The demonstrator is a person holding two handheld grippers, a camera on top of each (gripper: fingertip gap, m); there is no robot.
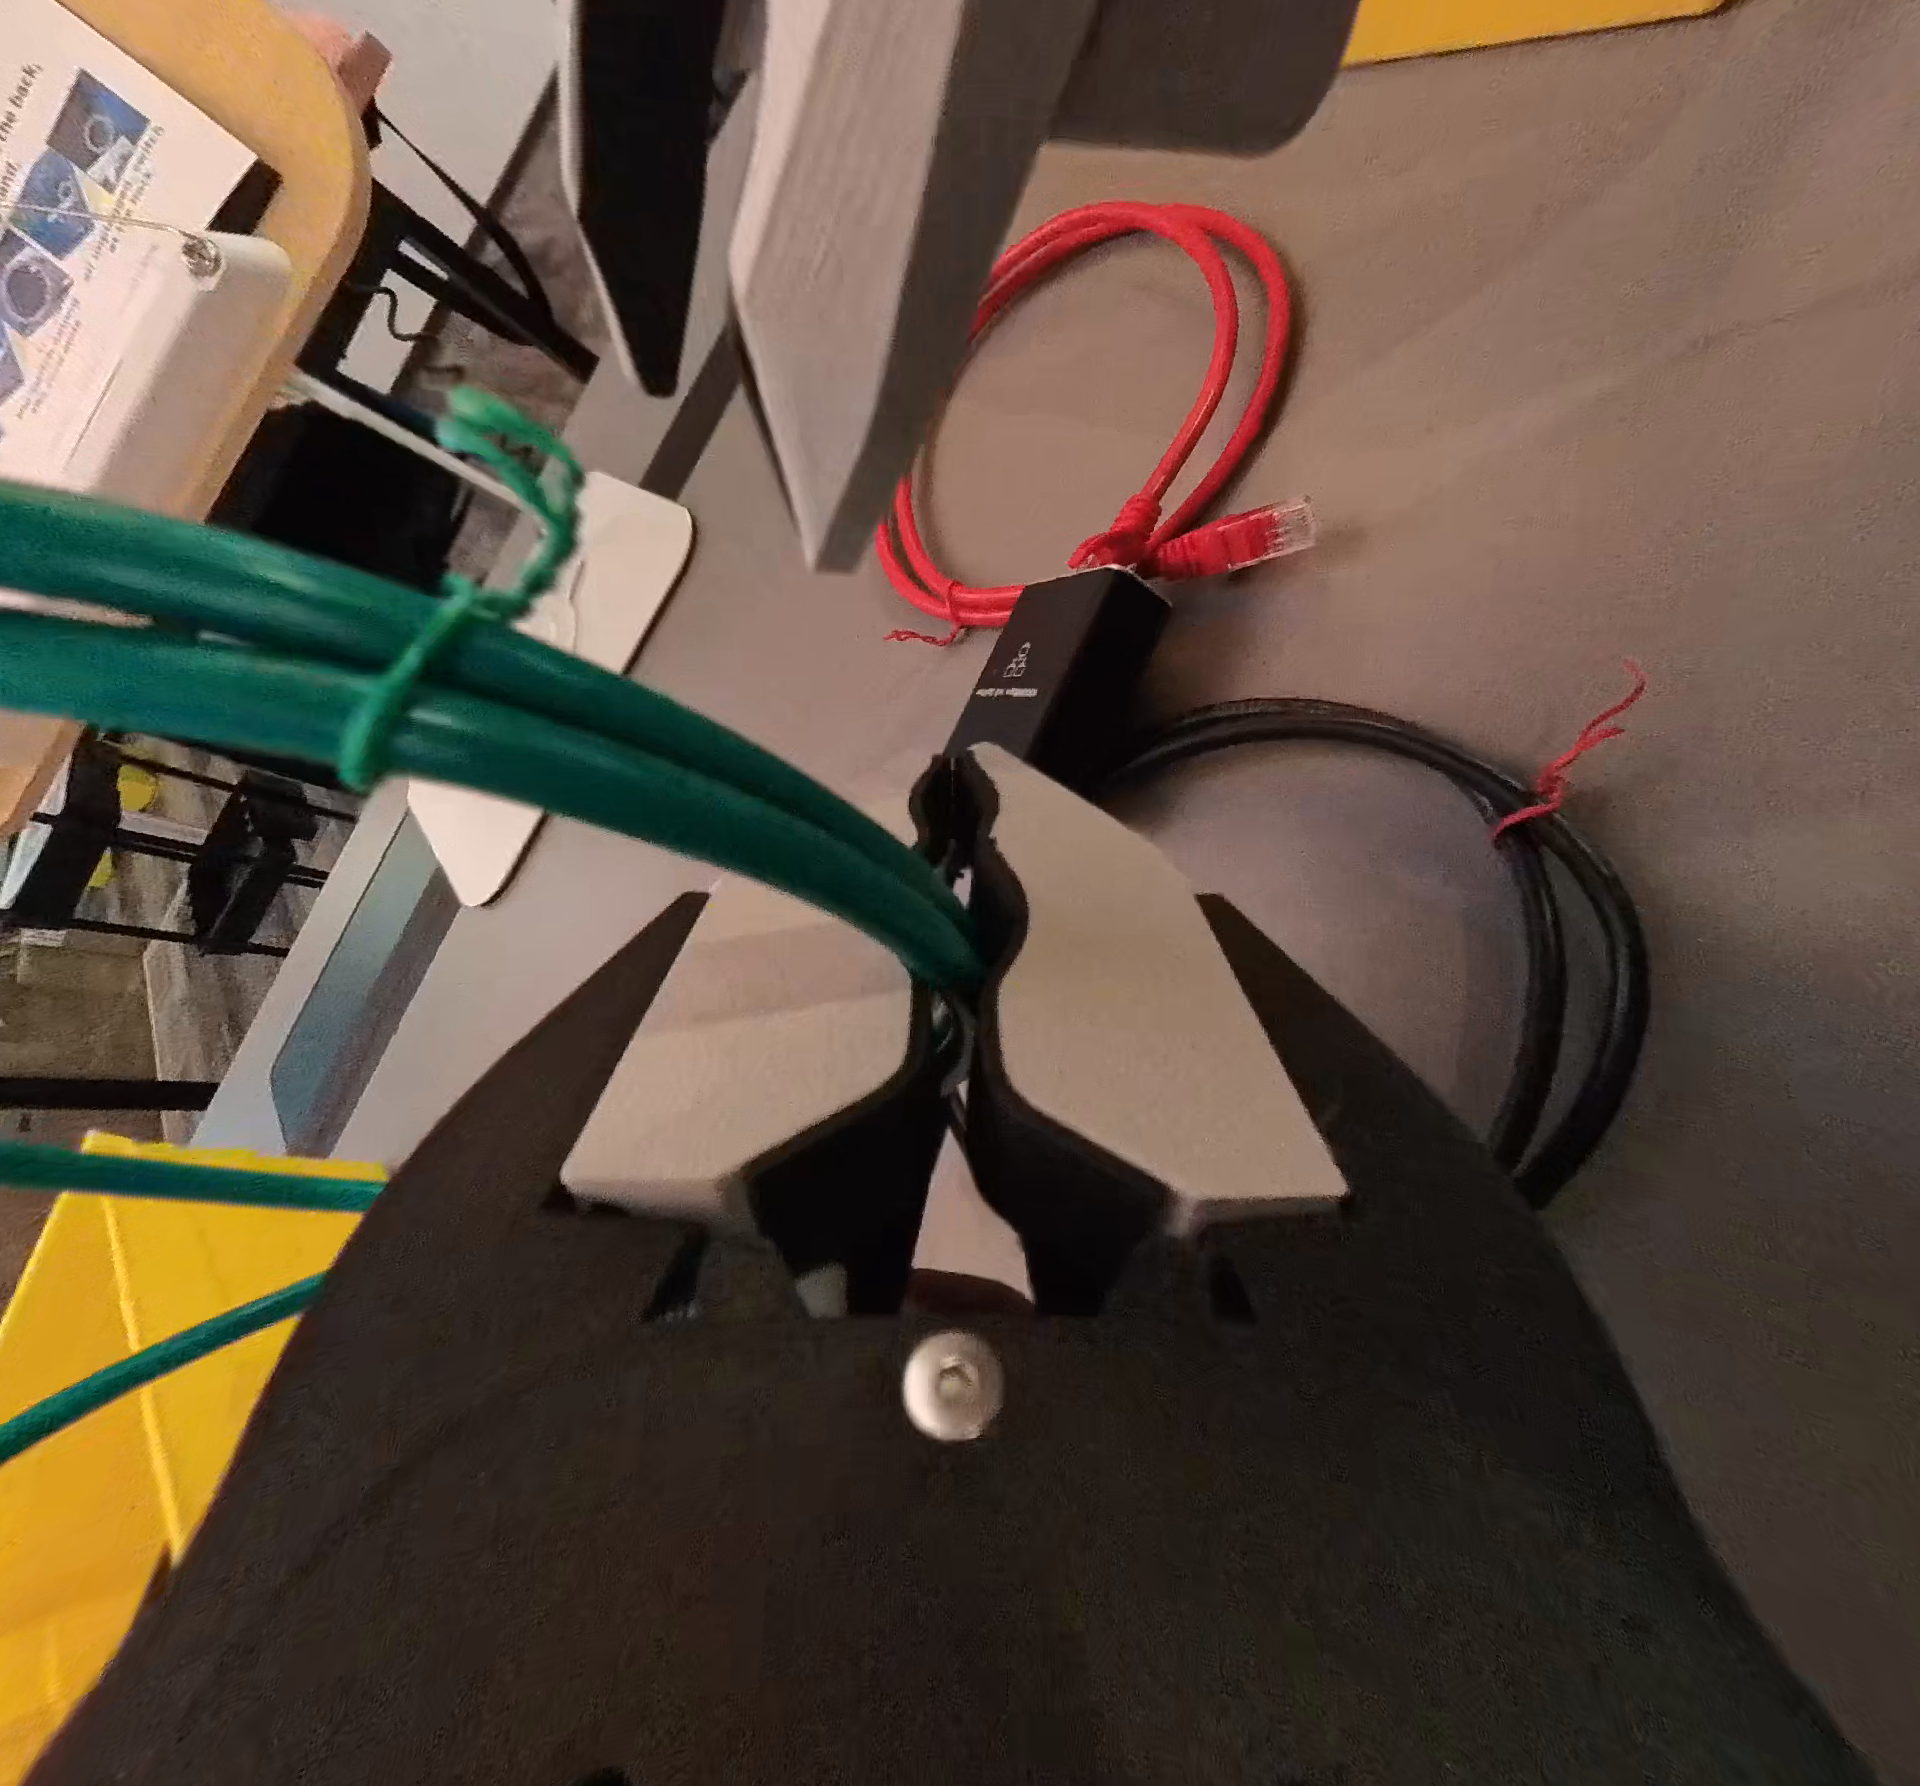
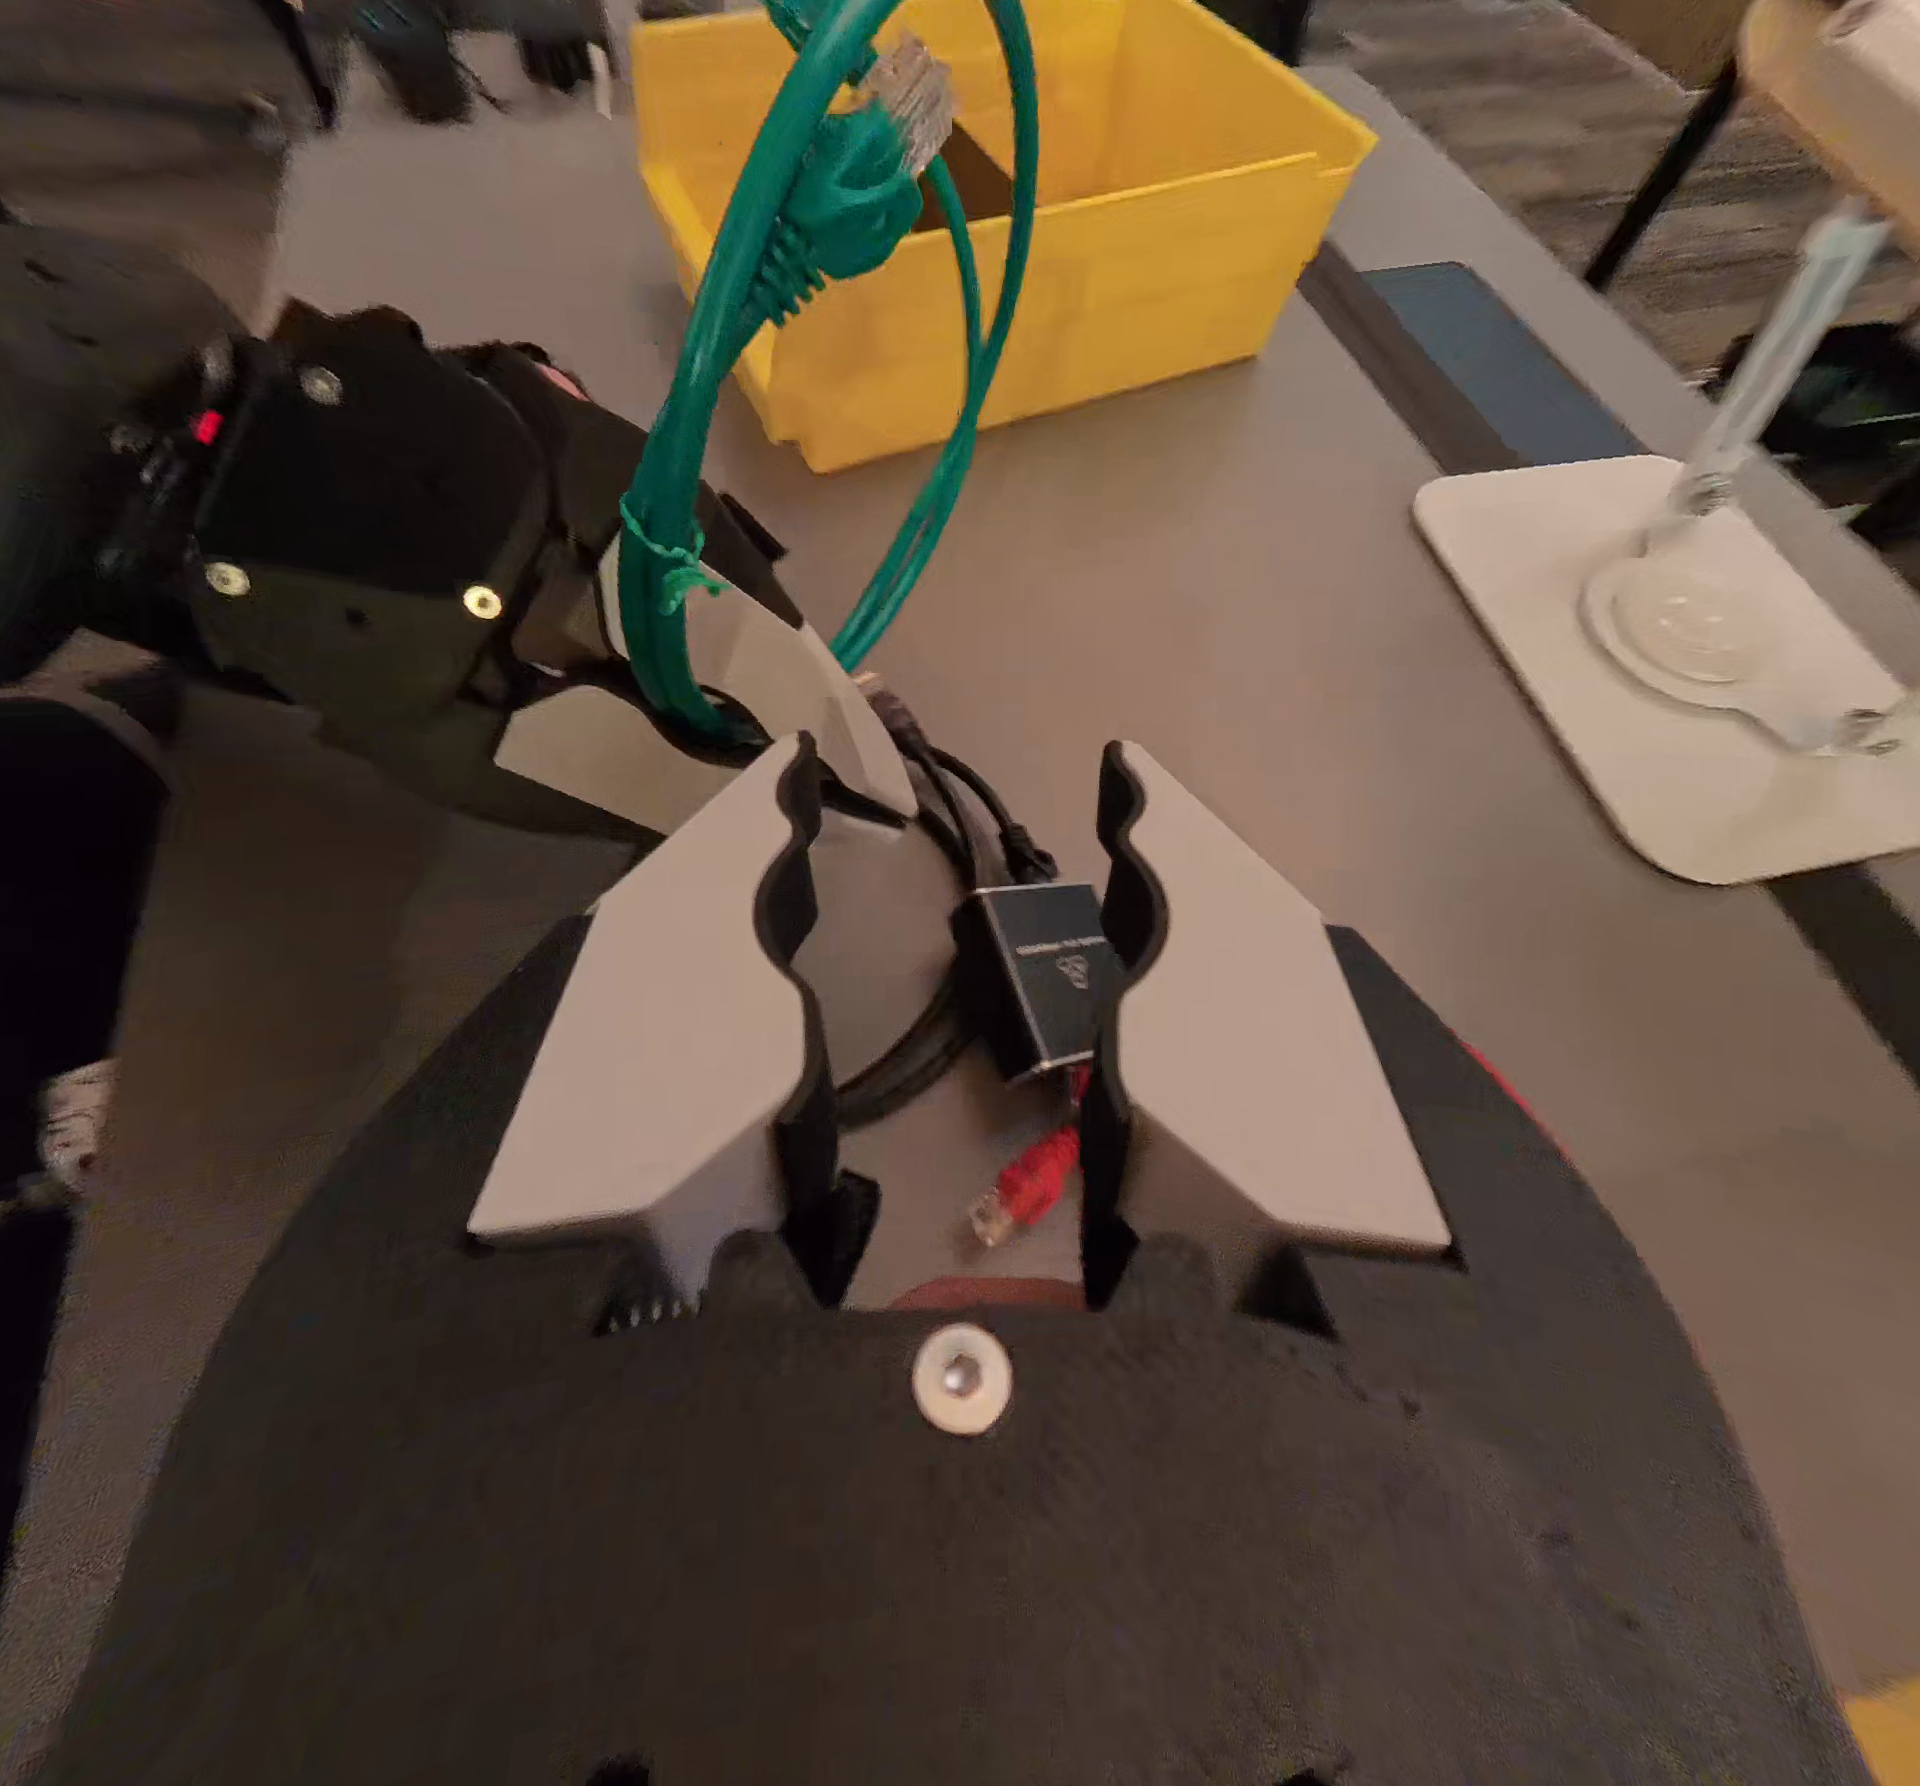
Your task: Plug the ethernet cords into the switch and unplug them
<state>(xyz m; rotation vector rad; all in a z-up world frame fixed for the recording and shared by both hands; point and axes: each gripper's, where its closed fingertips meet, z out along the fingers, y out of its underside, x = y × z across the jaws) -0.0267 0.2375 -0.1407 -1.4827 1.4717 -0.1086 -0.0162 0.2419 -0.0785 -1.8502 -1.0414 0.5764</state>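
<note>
My left gripper [image 1: 961,806] is shut on a tied bundle of green ethernet cord [image 1: 520,697], held up above the grey table. The small black switch [image 1: 1060,666] lies just beyond its fingertips, with a coiled red cord [image 1: 1226,334] behind it and a coiled black cord [image 1: 1558,853] beside it. In the right wrist view my right gripper [image 2: 956,760] is open and low over the switch [image 2: 1039,978], which lies between its fingers. A red plug [image 2: 1023,1186] lies loose near the switch. The green cord [image 2: 831,282] loops up from the left gripper [image 2: 727,728], its plugs in the air.
A yellow bin [image 2: 1143,282] stands behind the green cord on the table. A white stand base [image 2: 1558,697] sits at the right near the table's edge. The black cord [image 2: 914,1071] runs under the switch. Dark items lie at the far end. Left tips to right tips: about 6 cm. Between my left fingertips and the red plug [image 2: 1023,1186] there is roughly 11 cm. It turns up in the left wrist view [image 1: 1230,533] as well.
</note>
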